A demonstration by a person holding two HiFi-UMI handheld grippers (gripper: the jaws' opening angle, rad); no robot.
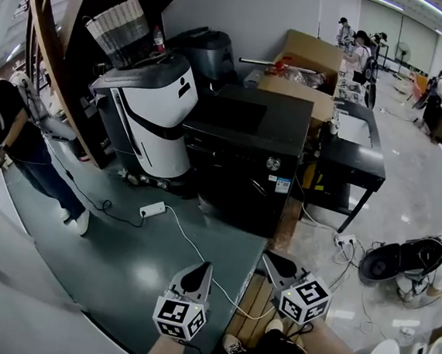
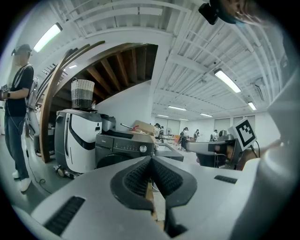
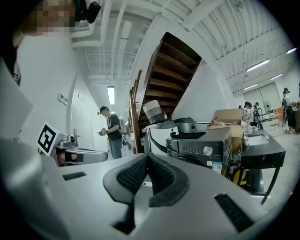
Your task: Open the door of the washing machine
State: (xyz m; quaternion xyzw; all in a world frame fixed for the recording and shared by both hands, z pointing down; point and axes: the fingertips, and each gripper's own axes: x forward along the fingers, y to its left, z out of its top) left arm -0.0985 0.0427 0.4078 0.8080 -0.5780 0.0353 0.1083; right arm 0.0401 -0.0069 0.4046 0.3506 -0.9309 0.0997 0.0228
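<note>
Ahead of us, across the floor [image 1: 120, 260], the washing machine [image 1: 246, 155] stands well apart from both claws, between a white machine [image 1: 153, 115] and a black desk [image 1: 359, 161]. Its door [image 2: 111, 161] faces us, dark and seemingly shut; we cannot make out its handle. We judge the step in hand to be the approach. We should close in squarely, find the door's edge, and part one claw before reaching it. The left claw [image 1: 202, 273] and the right claw [image 1: 275, 265] are both fully closed, pads together, holding and touching nothing. Each points nearly level toward the machine.
</note>
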